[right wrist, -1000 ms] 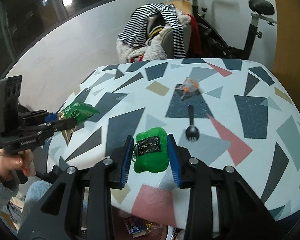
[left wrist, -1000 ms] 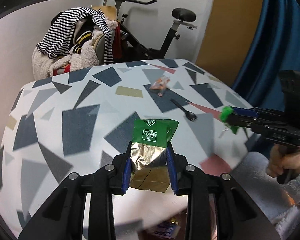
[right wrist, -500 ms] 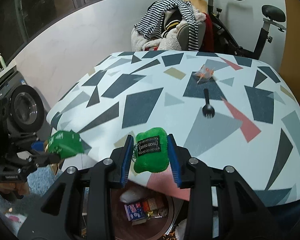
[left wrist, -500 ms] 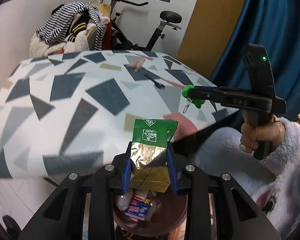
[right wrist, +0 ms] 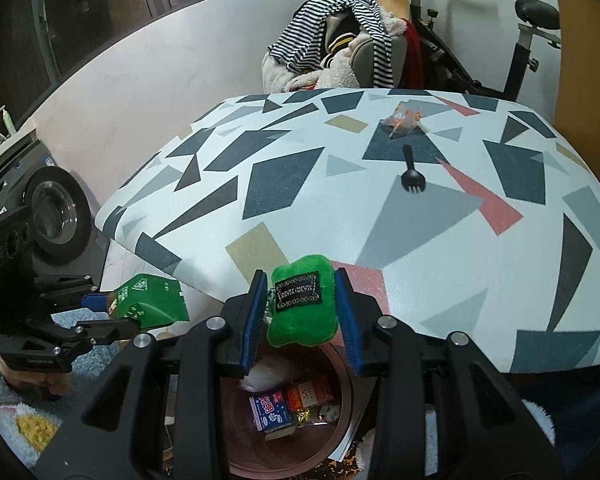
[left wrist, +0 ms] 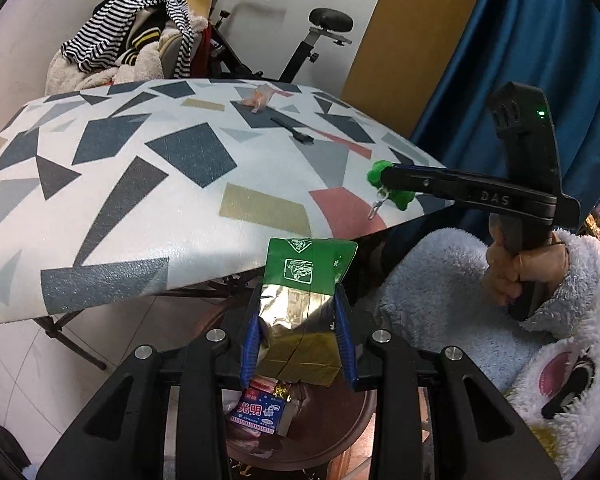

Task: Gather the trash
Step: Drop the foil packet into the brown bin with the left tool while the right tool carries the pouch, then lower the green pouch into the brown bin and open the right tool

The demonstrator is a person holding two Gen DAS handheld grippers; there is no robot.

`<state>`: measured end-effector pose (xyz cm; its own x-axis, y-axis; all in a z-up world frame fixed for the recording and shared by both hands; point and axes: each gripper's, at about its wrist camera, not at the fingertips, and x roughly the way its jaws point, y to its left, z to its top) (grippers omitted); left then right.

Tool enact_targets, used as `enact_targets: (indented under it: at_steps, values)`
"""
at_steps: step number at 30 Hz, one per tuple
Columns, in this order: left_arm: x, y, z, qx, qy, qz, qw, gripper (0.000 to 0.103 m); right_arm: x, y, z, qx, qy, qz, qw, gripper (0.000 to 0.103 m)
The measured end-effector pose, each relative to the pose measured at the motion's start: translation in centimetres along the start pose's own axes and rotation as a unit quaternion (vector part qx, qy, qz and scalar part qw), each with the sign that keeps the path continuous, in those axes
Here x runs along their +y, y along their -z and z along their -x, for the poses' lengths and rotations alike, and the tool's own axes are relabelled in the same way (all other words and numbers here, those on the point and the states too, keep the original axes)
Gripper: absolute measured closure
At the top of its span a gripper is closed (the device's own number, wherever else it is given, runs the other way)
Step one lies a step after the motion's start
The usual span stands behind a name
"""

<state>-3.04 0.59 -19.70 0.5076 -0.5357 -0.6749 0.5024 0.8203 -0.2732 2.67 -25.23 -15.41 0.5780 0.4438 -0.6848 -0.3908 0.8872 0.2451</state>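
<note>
Even indoor light is cast from above; the table (left wrist: 148,216) is brightly lit, and glare is seen on the foil wrapper (left wrist: 300,308). Strong fisheye bending and black vignetting are seen from 4 to 8 o'clock.

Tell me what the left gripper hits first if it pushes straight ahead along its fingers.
Probably the near edge of the patterned table, just beyond the green foil packet that the left gripper clamps; depth is uncertain.

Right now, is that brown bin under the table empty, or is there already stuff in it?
Not empty. The brown bin already holds a blue-and-white carton, small wrappers and something white; both wrist views show them at its bottom.
</note>
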Motion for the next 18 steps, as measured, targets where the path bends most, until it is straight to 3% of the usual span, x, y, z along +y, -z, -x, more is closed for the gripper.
enact_targets:
  at_steps: [1, 3, 4, 5, 9, 13, 18]
  values:
    - [0.1, 0.0, -0.1, 0.002, 0.0, 0.001, 1.0, 0.069, -0.1, 0.2, 0.1, -0.002, 0.0, -0.002, 1.0, 0.066]
    - [0.3, 0.2, -0.4, 0.005, 0.009, 0.006, 0.9999, 0.054, -0.3, 0.8, 0.3, -0.014, -0.006, -0.008, 1.0, 0.066]
    - [0.4, 0.2, -0.3, 0.002, 0.011, 0.007, 0.9999, 0.042, -0.3, 1.1, 0.3, -0.015, -0.008, -0.006, 1.0, 0.066]
    - [0.4, 0.3, -0.1, -0.005, 0.009, 0.008, 0.9999, 0.038, -0.3, 1.1, 0.2, -0.014, -0.009, -0.006, 1.0, 0.066]
    - [0.9, 0.6, 0.2, -0.022, -0.024, 0.022, 0.9992, 0.034, -0.2, 1.3, -0.6, -0.001, -0.017, 0.004, 1.0, 0.066]
    - [1.3, 0.5, 0.7, -0.037, -0.053, 0.029, 0.9975, 0.022, 0.8, 1.6, -1.8, 0.012, -0.013, 0.025, 1.0, 0.065]
    - [1.9, 0.5, 1.1, -0.043, -0.072, 0.038, 0.9958, 0.019, 2.0, 2.1, -2.6, 0.026, -0.015, 0.05, 0.998, 0.065]
